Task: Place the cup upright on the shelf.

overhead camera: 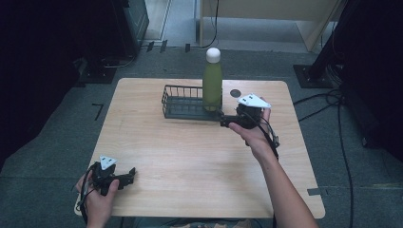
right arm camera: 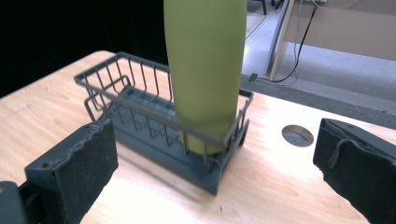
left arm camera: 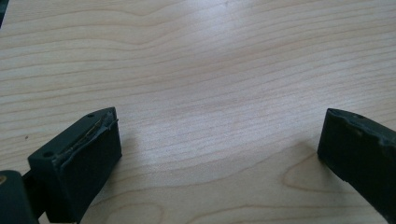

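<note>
A pale wooden table (overhead camera: 190, 156) stood on grey carpet (overhead camera: 57, 137), dark equipment (overhead camera: 128, 23) at the edges. Black cables (overhead camera: 342, 123) trailed across the floor, and a light cabinet (overhead camera: 266, 9) stood beyond.

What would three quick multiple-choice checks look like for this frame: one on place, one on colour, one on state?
1. Where does the bottle stand?
A. In the wire basket, at its right end
B. On the bare table, left of the basket
C. On the floor

2. What colour is the bottle's cap?
A. Black
B. White
C. Red

3. How is the right gripper set?
A. Shut on the bottle
B. Shut on the basket rim
C. Open, holding nothing

Answers: 1 A, the basket's wires surround the bottle's base; 2 B, the high view shows a white top; 3 C, its jaws stand wide apart with the basket beyond them.
</note>
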`<state>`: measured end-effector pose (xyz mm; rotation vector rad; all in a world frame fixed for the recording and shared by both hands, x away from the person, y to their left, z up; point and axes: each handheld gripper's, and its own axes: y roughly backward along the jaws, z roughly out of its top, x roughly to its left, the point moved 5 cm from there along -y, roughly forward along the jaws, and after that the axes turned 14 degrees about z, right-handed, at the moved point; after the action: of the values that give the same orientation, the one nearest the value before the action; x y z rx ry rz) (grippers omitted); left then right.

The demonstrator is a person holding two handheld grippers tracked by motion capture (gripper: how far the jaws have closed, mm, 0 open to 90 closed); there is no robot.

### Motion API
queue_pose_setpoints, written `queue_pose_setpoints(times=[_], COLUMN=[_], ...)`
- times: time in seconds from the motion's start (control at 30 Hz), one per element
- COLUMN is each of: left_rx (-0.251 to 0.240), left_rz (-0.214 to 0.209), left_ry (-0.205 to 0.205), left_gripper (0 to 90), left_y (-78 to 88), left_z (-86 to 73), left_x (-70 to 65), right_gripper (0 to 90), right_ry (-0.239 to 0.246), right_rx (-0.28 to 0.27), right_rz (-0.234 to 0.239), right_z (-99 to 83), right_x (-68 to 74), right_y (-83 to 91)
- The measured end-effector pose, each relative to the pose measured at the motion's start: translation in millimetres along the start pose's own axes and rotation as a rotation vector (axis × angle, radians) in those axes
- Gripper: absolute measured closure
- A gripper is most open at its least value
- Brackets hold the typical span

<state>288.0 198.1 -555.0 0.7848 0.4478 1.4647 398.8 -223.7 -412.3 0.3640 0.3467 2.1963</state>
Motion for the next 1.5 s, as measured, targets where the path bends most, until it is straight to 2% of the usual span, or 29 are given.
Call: queue_pose_setpoints(times=[0.33,0.57,1.0,1.27,1.4,1.43,1.5], left_rx=[-0.002,-0.002,0.0,-0.001,0.0,0.0,0.0], left_rz=[0.0,0.0,0.0,0.0,0.0,0.0,0.0], left_ry=[0.002,0.0,-0.002,-0.002,-0.002,-0.002,-0.002], left_gripper=[0.0,0.0,0.0,0.0,0.0,0.0,0.0], left_y=[-0.2,-0.1,-0.1,-0.1,0.0,-0.1,0.0], left_z=[0.1,0.0,0.0,0.0,-0.1,0.0,0.0], left_x=[-0.1,0.0,0.1,0.1,0.1,0.1,0.1], right_gripper=[0.0,0.0,0.0,0.0,0.0,0.0,0.0], right_ry=[-0.024,-0.039,-0.11,-0.15,-0.184,-0.204,-0.215], right_rx=[-0.006,-0.007,-0.001,0.024,0.022,0.029,0.04], right_rz=[0.002,-0.015,-0.06,-0.102,-0.118,-0.134,-0.149], right_z=[-29.0,-49.0,-94.7,-127.3,-141.6,-151.0,-159.0], right_x=[-1.1,-6.4,-27.1,-40.3,-47.3,-52.1,-56.0], right_y=[29.4,52.1,89.3,106.9,114.4,119.6,124.4])
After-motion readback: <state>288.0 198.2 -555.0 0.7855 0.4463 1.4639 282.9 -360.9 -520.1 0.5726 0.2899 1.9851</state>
